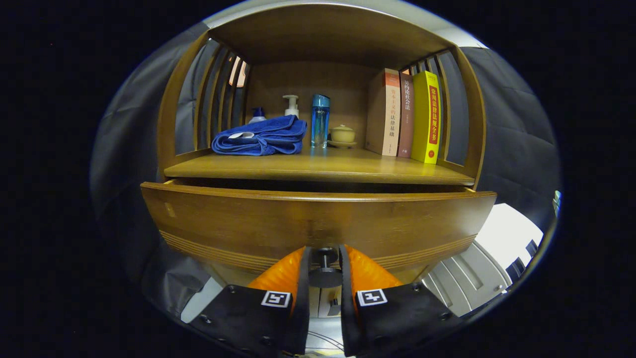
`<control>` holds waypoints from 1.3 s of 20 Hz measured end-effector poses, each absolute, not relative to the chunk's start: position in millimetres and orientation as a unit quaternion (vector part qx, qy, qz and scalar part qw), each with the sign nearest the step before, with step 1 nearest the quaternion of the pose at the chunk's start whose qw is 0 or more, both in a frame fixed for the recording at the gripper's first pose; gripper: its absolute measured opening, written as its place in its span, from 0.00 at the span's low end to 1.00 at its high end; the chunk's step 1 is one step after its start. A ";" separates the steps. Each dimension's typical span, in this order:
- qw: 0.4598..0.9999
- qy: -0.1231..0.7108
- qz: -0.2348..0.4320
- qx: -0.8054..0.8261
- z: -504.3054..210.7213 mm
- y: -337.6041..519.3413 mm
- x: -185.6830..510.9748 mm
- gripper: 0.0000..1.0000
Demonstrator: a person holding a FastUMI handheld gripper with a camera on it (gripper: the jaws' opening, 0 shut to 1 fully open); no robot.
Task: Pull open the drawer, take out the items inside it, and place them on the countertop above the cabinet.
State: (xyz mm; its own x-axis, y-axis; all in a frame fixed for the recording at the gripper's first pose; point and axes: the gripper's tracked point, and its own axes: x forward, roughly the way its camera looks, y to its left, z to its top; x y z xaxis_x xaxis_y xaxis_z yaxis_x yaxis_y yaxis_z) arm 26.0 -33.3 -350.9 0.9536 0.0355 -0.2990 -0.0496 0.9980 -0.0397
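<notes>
Sitting partly pulled out under the countertop (318, 169), the wooden drawer (318, 223) is showing a dark gap behind its front; its inside is hidden. The gripper (325, 258) is closing narrow around the dark knob (325, 271), with both fingers pressing its sides. On the countertop, 3 books (405, 117) are standing upright at one side, a folded blue towel (261, 135) is lying opposite, and a blue bottle (320, 121), pump bottle (291, 106) and small lidded cup (343, 134) are sitting between them.
</notes>
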 end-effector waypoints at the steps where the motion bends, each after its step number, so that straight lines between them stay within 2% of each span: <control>1: 0.988 0.151 0.021 -0.022 -350.5 -33.5 20.4 0.35; 10: 0.987 0.158 0.025 -0.025 -350.8 -35.0 -22.0 0.36; 24: 0.985 0.165 0.032 -0.030 -345.9 -35.7 -46.8 0.35; 25: 0.987 0.157 0.033 -0.032 -339.2 -34.1 -49.6 0.27; 26: 0.990 0.136 0.035 -0.026 -333.3 -26.9 -48.6 0.27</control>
